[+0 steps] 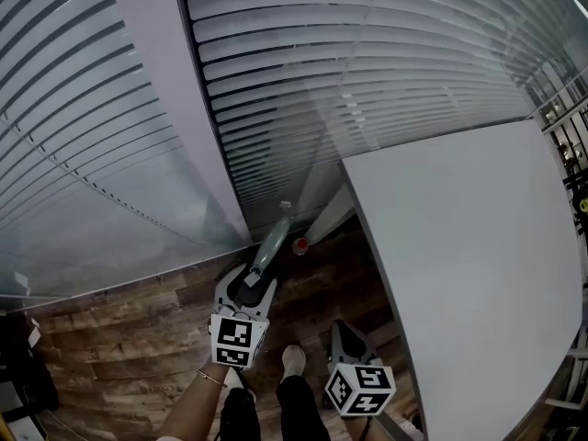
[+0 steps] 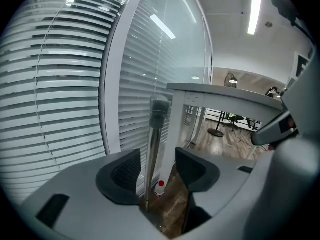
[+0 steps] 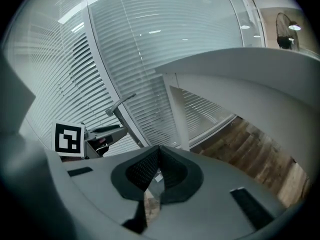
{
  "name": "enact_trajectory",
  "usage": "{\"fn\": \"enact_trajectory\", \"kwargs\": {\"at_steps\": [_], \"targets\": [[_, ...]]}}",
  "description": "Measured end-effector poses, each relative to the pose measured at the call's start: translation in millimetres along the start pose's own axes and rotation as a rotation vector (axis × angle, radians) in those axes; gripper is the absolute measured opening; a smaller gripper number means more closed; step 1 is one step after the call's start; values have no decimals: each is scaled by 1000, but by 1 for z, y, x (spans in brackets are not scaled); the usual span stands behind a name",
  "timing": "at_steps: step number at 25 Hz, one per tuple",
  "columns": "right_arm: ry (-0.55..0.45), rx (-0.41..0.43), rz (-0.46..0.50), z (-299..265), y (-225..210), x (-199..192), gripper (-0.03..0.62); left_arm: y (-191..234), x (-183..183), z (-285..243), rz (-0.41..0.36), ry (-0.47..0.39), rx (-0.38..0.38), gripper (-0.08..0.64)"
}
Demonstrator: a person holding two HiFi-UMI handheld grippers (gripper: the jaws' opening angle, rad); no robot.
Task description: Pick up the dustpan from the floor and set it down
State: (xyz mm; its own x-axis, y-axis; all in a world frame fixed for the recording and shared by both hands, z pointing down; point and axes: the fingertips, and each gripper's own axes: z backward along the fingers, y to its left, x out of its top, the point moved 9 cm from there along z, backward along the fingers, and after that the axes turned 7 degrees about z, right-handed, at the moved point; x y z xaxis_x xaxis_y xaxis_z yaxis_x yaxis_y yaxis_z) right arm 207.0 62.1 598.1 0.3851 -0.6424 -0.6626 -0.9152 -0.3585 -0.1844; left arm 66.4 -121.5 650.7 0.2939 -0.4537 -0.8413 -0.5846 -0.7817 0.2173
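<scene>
The left gripper is open, its jaws either side of the dustpan handle without pressing it. The right gripper is closed on nothing. The handle stands upright from the floor, beside a bottle, the blinds and the counter. It looks light, stiff, smooth and probably slippery; grip the shaft squarely below its grey cap.

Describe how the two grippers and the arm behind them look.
The left gripper and right gripper have smooth pale grey bodies with dark, textured, cupped pads. Each carries a cube of black-and-white square markers. The left wrist wears a thin bracelet; no sleeve shows there.
</scene>
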Motion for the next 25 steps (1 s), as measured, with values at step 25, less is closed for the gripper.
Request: {"fn": "enact_trajectory", "kwargs": {"at_steps": [25], "targets": [[34,11,-11,1,-7,-4,32,2,12,-9,-33,-80,80,87]]}}
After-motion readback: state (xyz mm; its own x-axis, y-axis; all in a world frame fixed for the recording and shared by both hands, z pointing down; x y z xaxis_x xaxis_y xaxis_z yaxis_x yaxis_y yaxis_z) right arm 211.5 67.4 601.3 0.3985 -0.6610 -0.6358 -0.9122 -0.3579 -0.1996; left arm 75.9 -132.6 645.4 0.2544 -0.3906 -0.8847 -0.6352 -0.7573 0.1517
